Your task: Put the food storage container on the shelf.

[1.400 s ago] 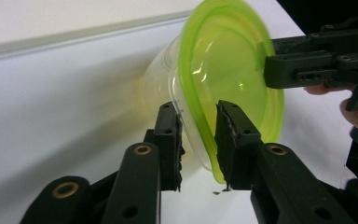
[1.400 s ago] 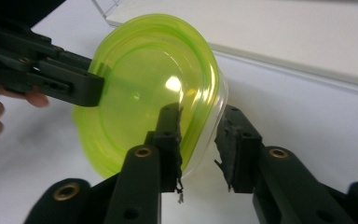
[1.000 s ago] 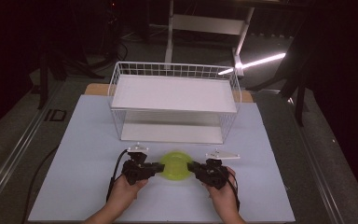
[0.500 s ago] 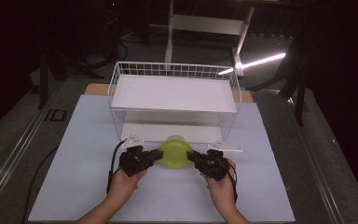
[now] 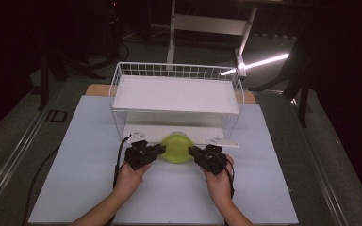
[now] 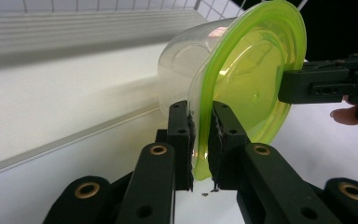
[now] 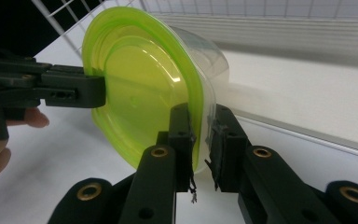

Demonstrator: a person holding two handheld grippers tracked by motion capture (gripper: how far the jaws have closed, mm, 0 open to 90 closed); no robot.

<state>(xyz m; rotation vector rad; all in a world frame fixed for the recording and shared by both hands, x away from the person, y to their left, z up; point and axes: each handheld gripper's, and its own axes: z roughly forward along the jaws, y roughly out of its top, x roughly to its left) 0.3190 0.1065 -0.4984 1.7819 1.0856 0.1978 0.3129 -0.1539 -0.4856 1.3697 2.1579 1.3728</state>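
Note:
A clear plastic tub with a lime-green lid (image 5: pixel 176 147) hangs on its side between my two grippers, lid toward the person. It sits at the front edge of the white wire rack (image 5: pixel 118 80), level with the rack's lower tier. My left gripper (image 5: pixel 159 149) is shut on the lid's rim from the left. In the left gripper view its jaws (image 6: pixel 201 135) pinch the green rim of the tub (image 6: pixel 247 79). The right gripper (image 5: pixel 192 151) is shut on the opposite rim, and its own view shows its jaws (image 7: pixel 201 140) clamping the lid (image 7: pixel 144 88).
The rack has a white upper shelf (image 5: pixel 176 94) and a low white base board (image 5: pixel 141 131) with little height between them. A pale mat (image 5: pixel 75 155) covers the table. A cable (image 5: pixel 119 160) trails from the left gripper. Dark floor and stands surround the table.
Both hands have carried the tub away from the person, from the open mat up to the front of the rack's lower tier. The grip on the lid has not changed.

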